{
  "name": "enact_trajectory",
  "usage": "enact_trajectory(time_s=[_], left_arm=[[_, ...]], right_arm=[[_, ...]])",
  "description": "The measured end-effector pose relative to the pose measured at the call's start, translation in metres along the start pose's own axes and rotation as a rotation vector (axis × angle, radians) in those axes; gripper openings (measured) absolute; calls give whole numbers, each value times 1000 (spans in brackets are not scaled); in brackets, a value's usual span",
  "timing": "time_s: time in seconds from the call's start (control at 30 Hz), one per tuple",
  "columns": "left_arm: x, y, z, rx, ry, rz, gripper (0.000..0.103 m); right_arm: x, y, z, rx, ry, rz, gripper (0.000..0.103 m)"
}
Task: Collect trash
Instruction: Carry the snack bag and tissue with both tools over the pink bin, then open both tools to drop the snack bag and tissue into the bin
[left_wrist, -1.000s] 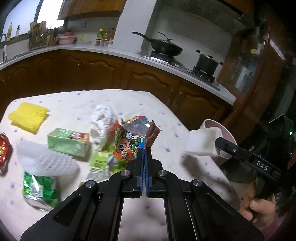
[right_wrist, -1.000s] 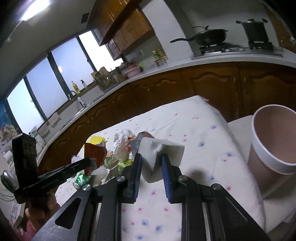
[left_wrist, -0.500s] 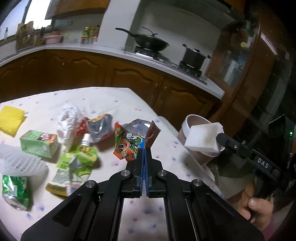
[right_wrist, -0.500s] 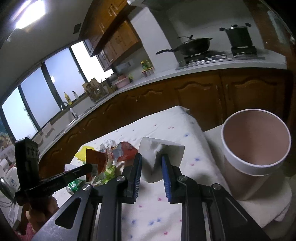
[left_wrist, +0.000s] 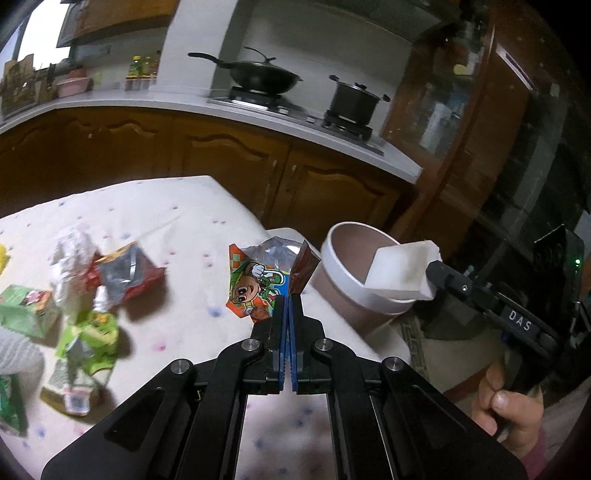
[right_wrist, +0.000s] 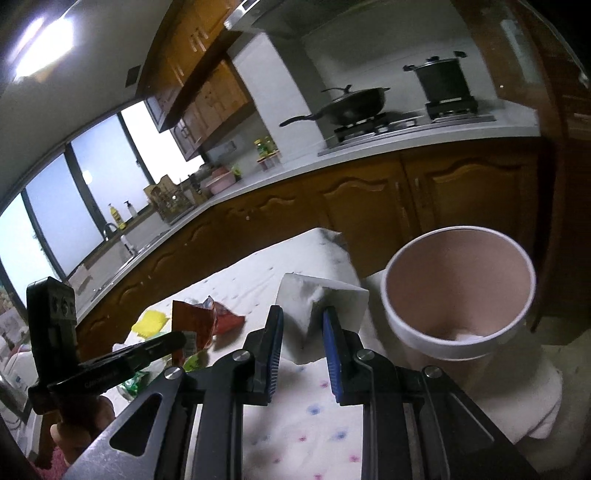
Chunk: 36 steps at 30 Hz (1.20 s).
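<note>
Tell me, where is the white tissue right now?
The white tissue is pinched in the right tool, in the air just left of the big paper cup. In the left view it hangs at the cup's rim.

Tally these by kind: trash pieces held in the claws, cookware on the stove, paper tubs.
Held trash: 2 (snack wrapper, tissue)
Cookware: 2 (wok, pot)
Paper tub: 1
Total: 5
</note>
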<state>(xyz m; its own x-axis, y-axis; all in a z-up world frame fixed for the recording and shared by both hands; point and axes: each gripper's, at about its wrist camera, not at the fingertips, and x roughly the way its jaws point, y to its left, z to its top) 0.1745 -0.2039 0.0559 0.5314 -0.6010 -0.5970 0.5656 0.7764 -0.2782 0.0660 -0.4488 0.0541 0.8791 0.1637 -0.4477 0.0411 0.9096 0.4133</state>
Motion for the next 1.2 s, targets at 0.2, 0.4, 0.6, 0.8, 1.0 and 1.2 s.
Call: enact_trajectory(time_s=[0.2, 0.4, 0.6, 0.8, 1.0, 1.2], left_arm=[[20, -26, 9, 38, 5, -39, 1], [48, -58, 24, 89, 20, -80, 1], [86, -86, 42, 127, 50, -119, 1], [124, -111, 54, 151, 84, -146, 1], [156, -121, 52, 161, 128, -146, 1], [178, -121, 44, 153, 176, -135, 1]], right_arm=[[-8, -27, 9, 25, -21, -47, 22], [-13, -58, 18, 63, -41, -90, 22], [-13, -85, 27, 89, -48, -118, 22], [-5, -107, 35, 108, -45, -134, 22], [5, -125, 37, 130, -30, -142, 20], [13, -138, 34, 144, -7, -156, 19]])
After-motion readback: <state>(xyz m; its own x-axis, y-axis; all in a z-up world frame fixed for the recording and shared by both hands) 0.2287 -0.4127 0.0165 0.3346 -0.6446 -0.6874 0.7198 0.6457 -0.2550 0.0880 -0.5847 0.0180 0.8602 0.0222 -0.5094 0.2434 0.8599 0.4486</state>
